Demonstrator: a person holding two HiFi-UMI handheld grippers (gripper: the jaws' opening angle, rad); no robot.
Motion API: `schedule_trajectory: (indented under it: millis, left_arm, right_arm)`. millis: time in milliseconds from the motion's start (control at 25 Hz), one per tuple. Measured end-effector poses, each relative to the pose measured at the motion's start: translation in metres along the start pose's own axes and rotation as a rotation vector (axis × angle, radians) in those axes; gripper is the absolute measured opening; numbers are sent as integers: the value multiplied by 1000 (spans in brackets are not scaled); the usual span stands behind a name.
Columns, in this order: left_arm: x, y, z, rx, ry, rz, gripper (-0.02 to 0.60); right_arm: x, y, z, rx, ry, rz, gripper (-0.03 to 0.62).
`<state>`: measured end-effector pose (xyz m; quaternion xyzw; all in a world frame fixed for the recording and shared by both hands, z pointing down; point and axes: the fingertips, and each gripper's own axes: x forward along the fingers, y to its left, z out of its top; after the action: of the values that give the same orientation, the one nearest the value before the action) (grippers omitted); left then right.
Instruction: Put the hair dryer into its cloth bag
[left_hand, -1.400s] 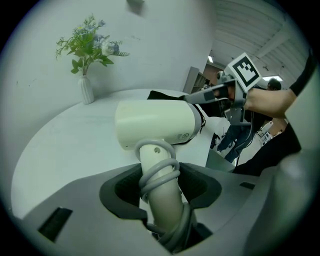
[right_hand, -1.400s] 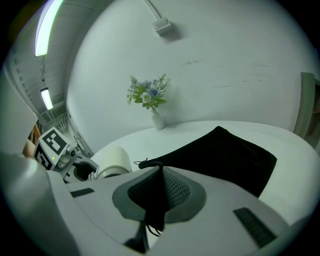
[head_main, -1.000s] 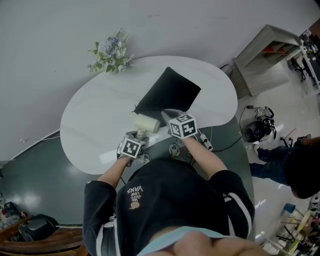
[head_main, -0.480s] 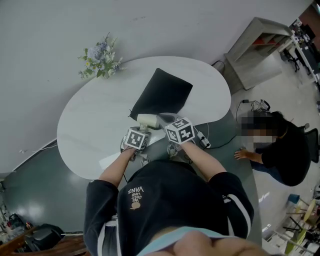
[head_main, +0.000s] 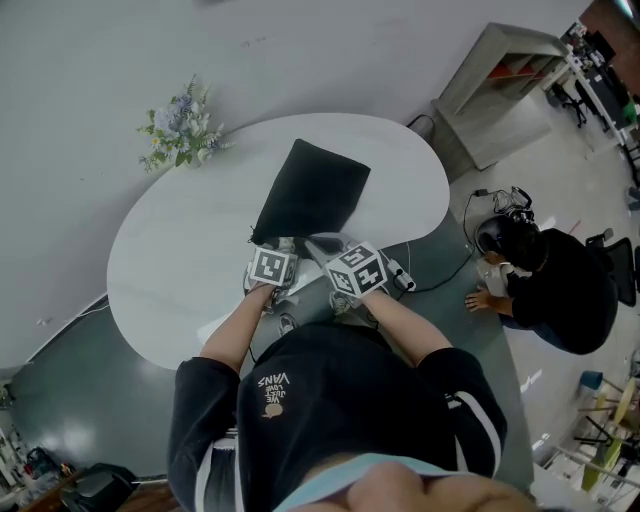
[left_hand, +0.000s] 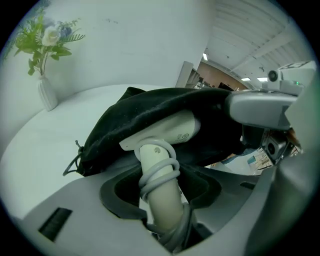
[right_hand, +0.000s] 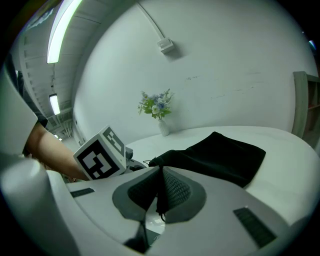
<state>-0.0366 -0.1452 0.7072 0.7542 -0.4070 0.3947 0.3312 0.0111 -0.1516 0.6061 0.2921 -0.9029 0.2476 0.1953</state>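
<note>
Now the head of the hair dryer sits inside the mouth of the cloth bag on the desk, where a moment ago it lay outside — insertion is under way. My left tongs, partly open, clamp its cord-wrapped handle; my right tongs, nearly closed, pinch the bag's rim and hold it up.

Black bag; cream dryer with pale grey cord; white table; cubes bearing black-and-white square markers; blue-and-white flowers, green leaves; black sleeves, white stripes; dark grey floor.
</note>
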Motion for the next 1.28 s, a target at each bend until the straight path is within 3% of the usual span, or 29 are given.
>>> schedule_trajectory:
  millis: [200, 440, 1080, 1280]
  left_arm:
    - [7, 7, 20, -9, -21, 27, 232]
    - [6, -9, 59, -35, -116, -61, 232]
    - [39, 0, 111, -103, -172, -62, 232]
    - [55, 0, 121, -69, -147, -68, 233]
  right_arm:
    - [-8, 1, 7, -17, -24, 21, 51]
    - [-15, 2, 15, -63, -33, 35, 49]
    - [-16, -9, 18, -73, -32, 74, 49]
    - [-11, -21, 16, -48, -22, 81, 49]
